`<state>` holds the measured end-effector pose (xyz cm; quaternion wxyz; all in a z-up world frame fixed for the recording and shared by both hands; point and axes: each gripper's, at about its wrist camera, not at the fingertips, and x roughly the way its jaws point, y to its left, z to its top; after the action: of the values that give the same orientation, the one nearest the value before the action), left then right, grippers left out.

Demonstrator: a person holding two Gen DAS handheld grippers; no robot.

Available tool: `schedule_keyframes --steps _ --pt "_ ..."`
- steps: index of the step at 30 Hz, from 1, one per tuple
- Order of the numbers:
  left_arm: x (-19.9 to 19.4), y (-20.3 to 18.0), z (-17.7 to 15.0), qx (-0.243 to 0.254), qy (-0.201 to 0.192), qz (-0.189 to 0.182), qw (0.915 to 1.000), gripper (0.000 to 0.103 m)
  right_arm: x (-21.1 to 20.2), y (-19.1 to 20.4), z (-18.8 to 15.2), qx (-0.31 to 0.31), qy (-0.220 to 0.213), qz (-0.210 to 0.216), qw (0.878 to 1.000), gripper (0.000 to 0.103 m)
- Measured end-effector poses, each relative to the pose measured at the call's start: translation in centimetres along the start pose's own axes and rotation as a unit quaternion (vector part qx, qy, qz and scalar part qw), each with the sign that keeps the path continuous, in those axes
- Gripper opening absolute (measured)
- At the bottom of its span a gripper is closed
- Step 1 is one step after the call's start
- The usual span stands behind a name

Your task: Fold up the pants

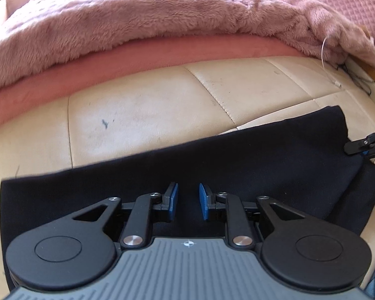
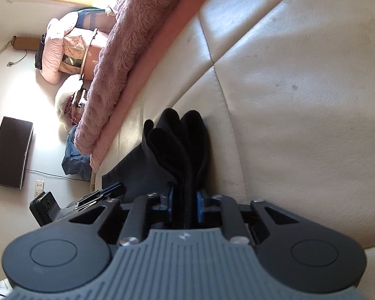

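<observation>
Black pants (image 1: 212,160) lie as a long folded strip across a cream leather cushion (image 1: 142,105). My left gripper (image 1: 188,201) hovers over the strip's middle with its blue pads apart and nothing between them. My right gripper (image 2: 185,203) is shut on a bunched end of the pants (image 2: 180,140), several layers sticking up past the pads. The right gripper also shows in the left wrist view (image 1: 367,142) at the strip's right end. The left gripper shows in the right wrist view (image 2: 97,197) at lower left.
A fluffy pink blanket (image 1: 137,25) covers the bed behind the cushion, over a pink sheet edge (image 1: 112,62). Cables (image 1: 357,80) lie at the far right. In the right wrist view, a dark box (image 2: 10,152), bags (image 2: 67,47) and wall sockets (image 2: 38,187) sit on the floor.
</observation>
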<state>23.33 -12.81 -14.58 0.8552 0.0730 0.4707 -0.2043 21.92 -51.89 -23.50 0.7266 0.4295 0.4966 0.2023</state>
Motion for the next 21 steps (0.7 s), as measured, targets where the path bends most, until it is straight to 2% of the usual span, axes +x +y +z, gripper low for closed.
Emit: schedule_keyframes --steps 2,8,11,14,16,21 --pt "0.5 -0.4 0.7 0.013 -0.002 0.009 0.9999 0.021 -0.2 0.8 -0.2 -0.004 -0.009 -0.003 1.0 0.011" --pt "2.1 -0.7 2.6 0.036 -0.001 0.025 0.999 0.02 -2.2 4.5 -0.8 -0.032 -0.035 0.01 0.999 0.01" --pt "2.6 -1.6 2.5 0.068 -0.006 0.037 0.997 0.02 -2.8 6.7 -0.9 -0.031 -0.039 0.003 0.999 0.01" --pt "2.0 -2.2 2.0 0.098 -0.017 0.047 0.9939 0.019 -2.9 8.6 -0.7 -0.025 -0.038 -0.016 0.999 0.01" --pt "0.8 -2.3 1.2 0.112 -0.019 0.03 0.9931 0.019 -2.8 10.0 -0.5 -0.034 -0.036 -0.027 0.998 0.01" --pt "-1.4 -3.8 -2.5 0.172 -0.012 0.009 0.9849 0.016 -3.1 13.3 -0.5 -0.059 -0.034 -0.047 0.997 0.01"
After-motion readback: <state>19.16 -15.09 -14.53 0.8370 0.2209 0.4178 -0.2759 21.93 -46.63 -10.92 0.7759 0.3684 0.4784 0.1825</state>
